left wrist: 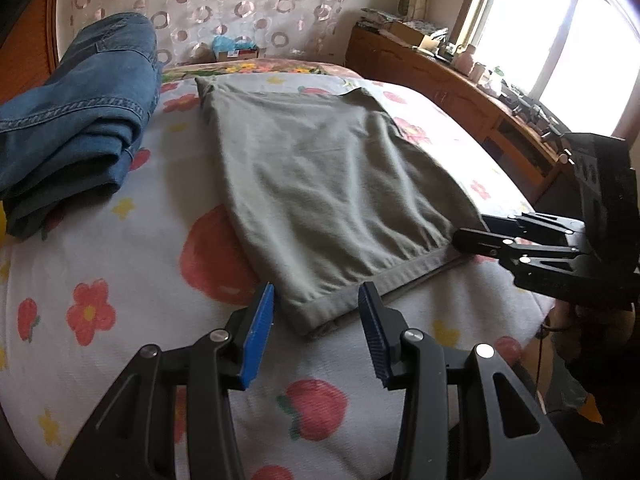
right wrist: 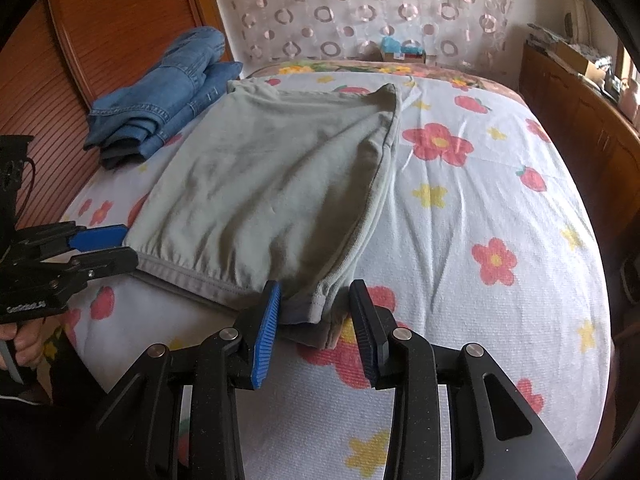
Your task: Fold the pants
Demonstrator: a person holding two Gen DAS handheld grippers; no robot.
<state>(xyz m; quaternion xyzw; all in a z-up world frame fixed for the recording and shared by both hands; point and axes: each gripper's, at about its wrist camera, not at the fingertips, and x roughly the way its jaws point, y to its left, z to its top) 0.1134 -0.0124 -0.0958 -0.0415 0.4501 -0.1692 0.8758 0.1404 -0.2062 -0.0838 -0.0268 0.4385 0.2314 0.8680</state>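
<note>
Two grippers spread, left gripper, right gripper | grey pants unpinched | no legible writing

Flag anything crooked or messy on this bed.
The grey-green pants are not squared: the top layer sits skewed, so a lower layer sticks out at the near right corner. The far right corner stands up in a peak. The jeans lie in a loose heap.
</note>
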